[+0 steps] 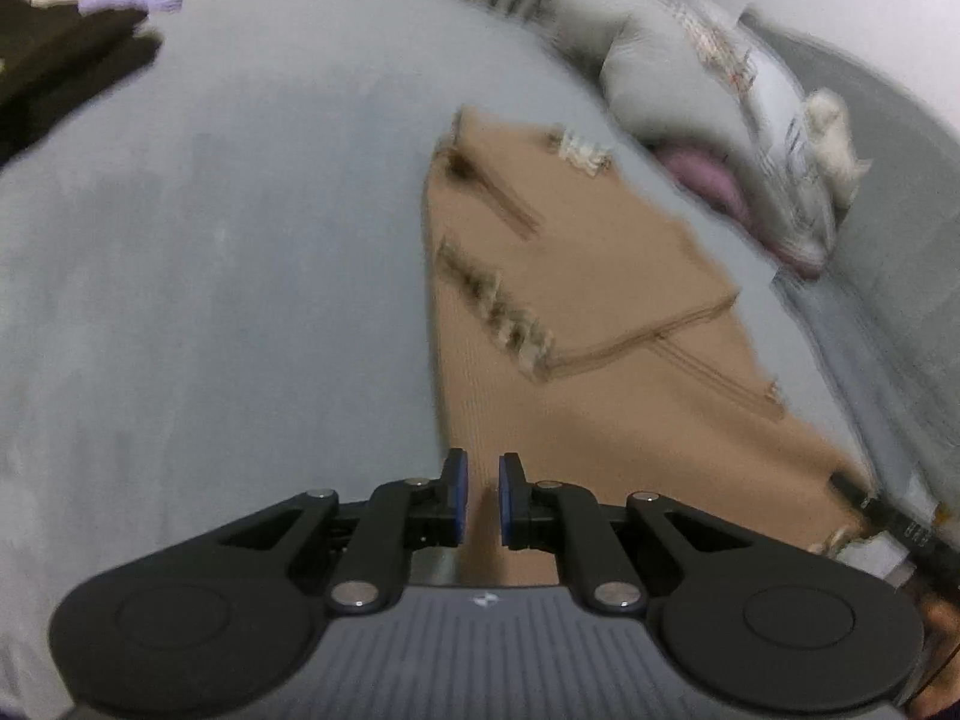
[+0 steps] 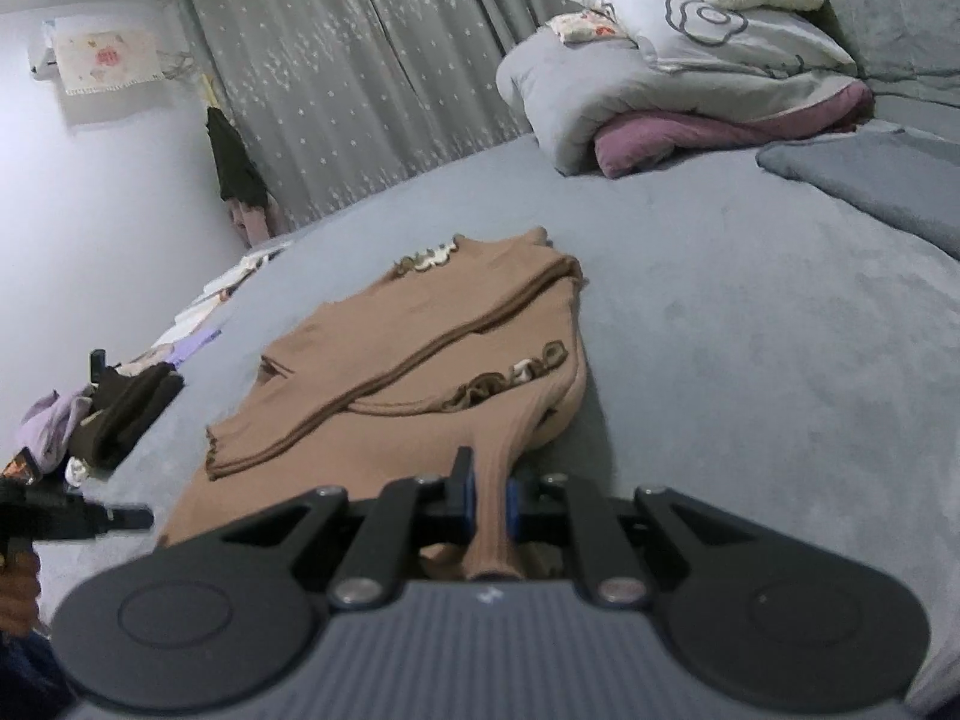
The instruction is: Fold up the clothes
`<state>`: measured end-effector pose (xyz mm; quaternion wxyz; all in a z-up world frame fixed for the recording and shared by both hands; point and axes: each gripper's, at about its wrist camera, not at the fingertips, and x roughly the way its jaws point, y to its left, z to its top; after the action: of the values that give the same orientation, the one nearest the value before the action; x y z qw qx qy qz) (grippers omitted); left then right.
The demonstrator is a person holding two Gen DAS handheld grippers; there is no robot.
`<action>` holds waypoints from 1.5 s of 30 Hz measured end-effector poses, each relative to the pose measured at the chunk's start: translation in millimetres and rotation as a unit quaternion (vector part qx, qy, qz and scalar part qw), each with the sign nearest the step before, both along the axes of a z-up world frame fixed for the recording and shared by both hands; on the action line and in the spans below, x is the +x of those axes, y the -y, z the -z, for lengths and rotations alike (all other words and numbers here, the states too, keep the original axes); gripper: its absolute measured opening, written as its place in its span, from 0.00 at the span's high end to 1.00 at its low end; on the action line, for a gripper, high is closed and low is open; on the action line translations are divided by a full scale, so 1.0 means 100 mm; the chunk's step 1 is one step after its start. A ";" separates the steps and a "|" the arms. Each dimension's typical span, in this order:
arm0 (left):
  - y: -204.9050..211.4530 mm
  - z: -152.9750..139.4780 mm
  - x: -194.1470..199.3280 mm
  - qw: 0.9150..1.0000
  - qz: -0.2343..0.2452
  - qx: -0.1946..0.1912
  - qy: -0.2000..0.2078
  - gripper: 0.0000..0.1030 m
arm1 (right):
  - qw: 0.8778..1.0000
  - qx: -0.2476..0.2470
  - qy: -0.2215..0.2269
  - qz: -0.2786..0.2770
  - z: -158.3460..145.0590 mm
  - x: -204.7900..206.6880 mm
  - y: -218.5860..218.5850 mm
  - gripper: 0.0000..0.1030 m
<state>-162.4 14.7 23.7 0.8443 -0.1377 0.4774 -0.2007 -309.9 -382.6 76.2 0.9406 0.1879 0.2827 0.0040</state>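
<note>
one brown ribbed garment (image 2: 420, 348) spread on grey bed (image 2: 720, 330), ruffle trim seen ahead of right claw (image 2: 487, 501), pinched on hem fold. left claw (image 1: 482, 498) nearly pressed together, cloth between pads, grip unclear.

Both low over bed (image 1: 210, 270) (shared)

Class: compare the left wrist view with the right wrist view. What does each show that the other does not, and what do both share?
Left wrist only: the left claw, nearly shut, nothing visibly pinched.
Right wrist only: the right claw shut on a fold of the brown top, and a cloth-covered unit on the wall.
Shared: brown top, grey bed, stacked bedding, curtain, dark clothes.
</note>
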 end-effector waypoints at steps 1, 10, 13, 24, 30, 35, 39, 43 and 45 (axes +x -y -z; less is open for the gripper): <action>0.03 0.01 -0.04 1.000 0.005 0.008 0.010 0.90 | 1.000 0.001 -0.001 0.001 0.00 0.00 0.00 0.91; 0.09 0.04 -0.07 1.000 0.013 -0.017 0.004 0.60 | 1.000 -0.002 -0.015 0.000 0.04 0.06 -0.02 0.91; 0.18 0.00 -0.11 1.000 0.016 -0.016 0.014 0.47 | 1.000 0.001 -0.019 0.001 0.07 0.06 -0.02 0.91; 0.21 -0.04 -0.17 0.999 0.011 -0.007 0.039 0.93 | 1.000 -0.001 -0.017 -0.006 0.06 0.06 -0.02 0.91; 0.29 -0.09 -0.28 0.998 -0.007 0.012 0.065 0.95 | 1.000 -0.014 -0.014 -0.008 0.06 0.07 -0.07 0.91; 0.27 -0.27 -0.39 0.994 -0.017 -0.003 0.108 0.95 | 0.999 -0.046 0.006 -0.008 0.00 0.03 -0.15 0.91; 0.16 -0.38 -0.41 0.991 -0.028 -0.038 0.129 0.95 | 0.998 -0.065 0.023 -0.009 -0.05 0.00 -0.22 0.91; 0.09 -0.41 -0.38 0.989 -0.033 -0.059 0.135 0.95 | 0.996 -0.074 0.046 -0.009 -0.10 -0.02 -0.26 0.92; 0.07 -0.42 -0.36 0.988 -0.039 -0.058 0.138 0.95 | 0.995 -0.075 0.060 -0.009 -0.14 -0.04 -0.27 0.92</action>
<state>-198.6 7.6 65.6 0.8999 -0.1757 0.3380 -0.2123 -313.5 -355.3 89.7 0.9673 0.1136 0.2268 0.0022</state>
